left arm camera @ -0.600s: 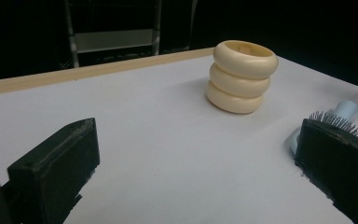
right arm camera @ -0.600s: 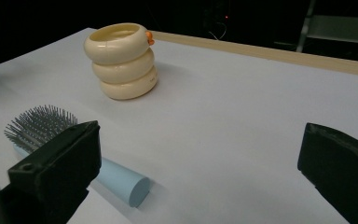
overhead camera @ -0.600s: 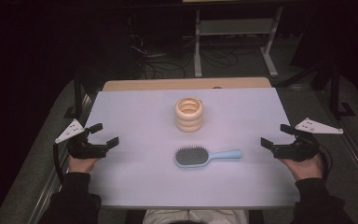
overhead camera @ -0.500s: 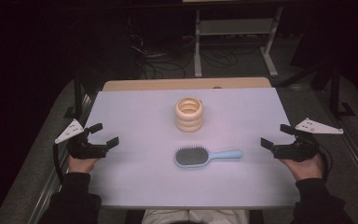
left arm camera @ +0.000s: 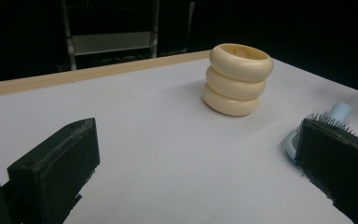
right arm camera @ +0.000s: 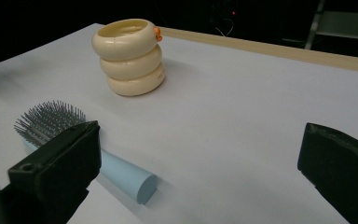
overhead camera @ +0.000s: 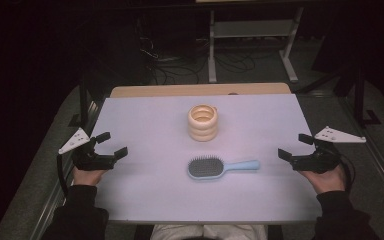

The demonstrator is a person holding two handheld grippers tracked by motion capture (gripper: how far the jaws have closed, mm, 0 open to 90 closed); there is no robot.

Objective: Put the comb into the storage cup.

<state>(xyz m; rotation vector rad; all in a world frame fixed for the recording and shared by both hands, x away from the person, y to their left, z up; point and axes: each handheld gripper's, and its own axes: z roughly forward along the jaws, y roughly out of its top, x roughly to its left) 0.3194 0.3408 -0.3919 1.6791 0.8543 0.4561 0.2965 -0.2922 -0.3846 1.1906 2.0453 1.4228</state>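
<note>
Light, stiff hairbrush (overhead camera: 222,167), handle toward three o'clock, likely best gripped mid-handle; left gripper (overhead camera: 111,145) and right gripper (overhead camera: 292,147) gape wide, empty.

Cup (overhead camera: 203,122) stands mid tabletop (overhead camera: 145,115), toward far edge. Hairbrush (overhead camera: 222,167) lies just in front of it, handle pointing right, apart from cup. Left gripper (overhead camera: 111,145) at left edge, right gripper (overhead camera: 296,148) at right edge, brush btwn them.
</note>
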